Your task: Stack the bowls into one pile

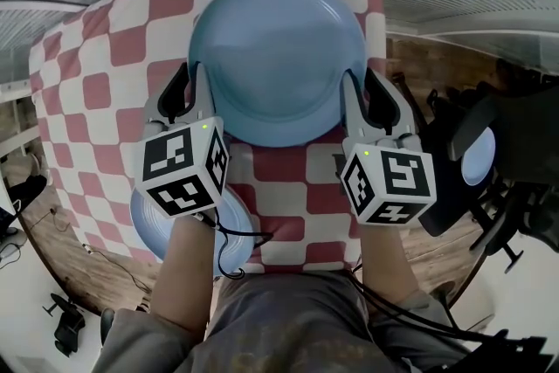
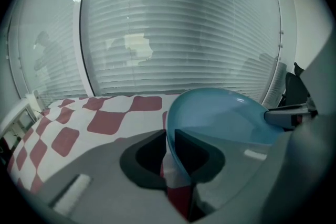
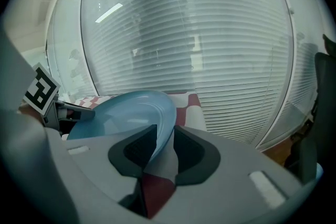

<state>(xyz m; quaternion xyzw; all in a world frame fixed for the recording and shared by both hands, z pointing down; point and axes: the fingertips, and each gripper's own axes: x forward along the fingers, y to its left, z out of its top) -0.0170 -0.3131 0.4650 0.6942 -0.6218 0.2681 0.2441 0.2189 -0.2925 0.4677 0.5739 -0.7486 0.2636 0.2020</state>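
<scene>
The left gripper [image 1: 186, 85] stands at the left edge of the large blue bowl [image 1: 278, 57]. In the left gripper view its jaws are drawn close together. The dark pads [image 2: 149, 157] sit on either side of the bowl's thin rim and grasp it, one pad inside the bowl and one outside.

Across the bowl, the right gripper [image 1: 365, 87] takes the opposite edge in the same way. In the right gripper view its jaws stand wider. The rim passes between them and lies by the inner pad [image 3: 139, 152], but the pads do not clamp it, so this side is loose around the rim.

The large bowl is pale blue, smooth and glossy, wide and shallow, with a flat round base and a thin lip. It lies over the middle of the red-and-white checked cloth [image 1: 96, 92], between the two grippers. Whether it rests on the cloth or hangs just above it cannot be told.

A smaller blue bowl [image 1: 150, 227] of the same colour sits at the near left corner of the cloth. It is partly hidden under the left gripper's marker cube [image 1: 183, 169] and is apart from the large bowl.
</scene>
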